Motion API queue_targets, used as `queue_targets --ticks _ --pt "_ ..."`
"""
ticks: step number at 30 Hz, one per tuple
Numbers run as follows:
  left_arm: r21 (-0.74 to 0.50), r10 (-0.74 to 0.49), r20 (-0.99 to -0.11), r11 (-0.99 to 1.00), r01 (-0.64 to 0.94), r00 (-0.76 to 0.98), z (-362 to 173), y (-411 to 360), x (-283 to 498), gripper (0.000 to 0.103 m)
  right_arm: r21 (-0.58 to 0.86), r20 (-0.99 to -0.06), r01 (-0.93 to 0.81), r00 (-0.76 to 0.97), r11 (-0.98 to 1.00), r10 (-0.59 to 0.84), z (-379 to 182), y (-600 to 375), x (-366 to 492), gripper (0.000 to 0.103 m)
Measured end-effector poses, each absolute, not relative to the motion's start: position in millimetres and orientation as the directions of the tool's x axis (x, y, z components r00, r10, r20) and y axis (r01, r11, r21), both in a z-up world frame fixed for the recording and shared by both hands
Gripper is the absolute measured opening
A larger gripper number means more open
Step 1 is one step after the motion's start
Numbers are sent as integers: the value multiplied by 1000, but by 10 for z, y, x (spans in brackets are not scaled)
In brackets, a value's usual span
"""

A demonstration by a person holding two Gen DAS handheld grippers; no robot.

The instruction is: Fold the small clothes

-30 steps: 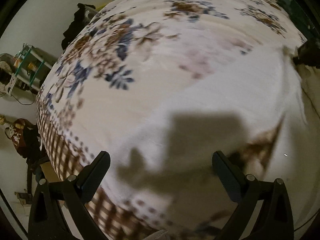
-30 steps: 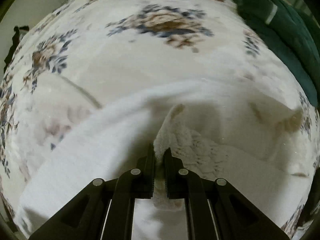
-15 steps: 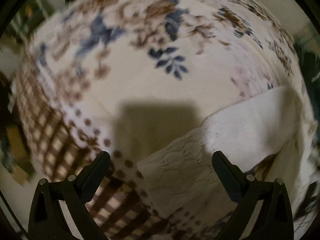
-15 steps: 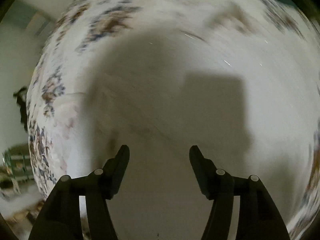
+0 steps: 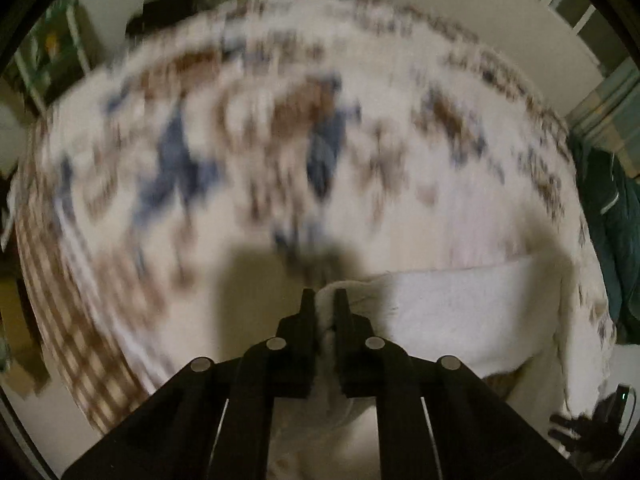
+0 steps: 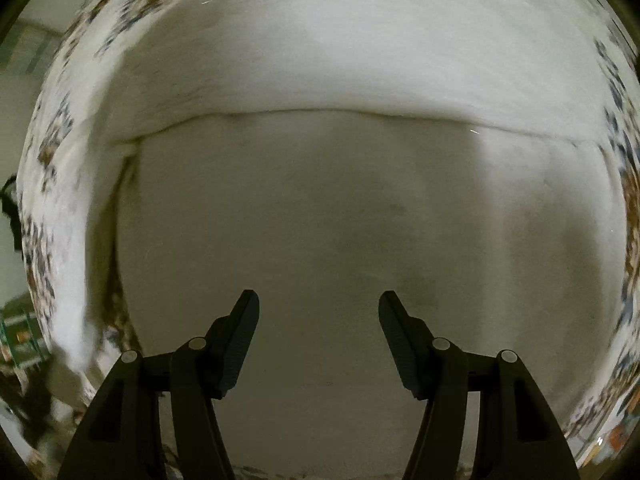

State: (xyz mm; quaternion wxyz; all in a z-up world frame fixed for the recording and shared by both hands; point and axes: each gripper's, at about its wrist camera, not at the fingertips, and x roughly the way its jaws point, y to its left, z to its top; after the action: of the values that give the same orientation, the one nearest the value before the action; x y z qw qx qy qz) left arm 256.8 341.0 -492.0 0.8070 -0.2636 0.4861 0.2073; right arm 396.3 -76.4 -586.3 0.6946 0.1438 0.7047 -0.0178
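left gripper (image 5: 324, 300) clamped on white garment (image 5: 460, 304) | right gripper (image 6: 319, 308) spread wide above it

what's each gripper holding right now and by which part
The left gripper pinches a bunched edge of the white garment. The right gripper holds nothing; its jaws are open above the cloth.

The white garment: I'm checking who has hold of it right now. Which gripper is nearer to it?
Left. The left gripper is shut on a bunched edge of the white garment. The right gripper is open above it, gripping nothing.
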Motion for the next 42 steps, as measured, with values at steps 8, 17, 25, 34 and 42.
queue_targets --ticks 8,17,25,34,42 --pt "-193 186 -860 743 -641 475 -4952 4296 3255 7 158 -987 201 52 967 151 -6093 -244 4086 64" --pt "-453 4 -859 461 -763 512 -5290 4516 2647 78 182 -983 279 67 943 170 -6026 -361 4022 69" --pt "-581 -87 -809 266 -769 581 -5850 4125 2860 71 104 -985 370 166 923 45 -5897 -996 3773 79" --pt "-415 176 -811 501 -760 558 -5136 4460 3400 7 74 -975 388 223 919 -16 -5571 -1513 3792 84" --pt "-329 232 -729 707 -627 644 -4160 3921 3943 7 -58 -956 362 247 930 -156 -5360 -1676 4478 98"
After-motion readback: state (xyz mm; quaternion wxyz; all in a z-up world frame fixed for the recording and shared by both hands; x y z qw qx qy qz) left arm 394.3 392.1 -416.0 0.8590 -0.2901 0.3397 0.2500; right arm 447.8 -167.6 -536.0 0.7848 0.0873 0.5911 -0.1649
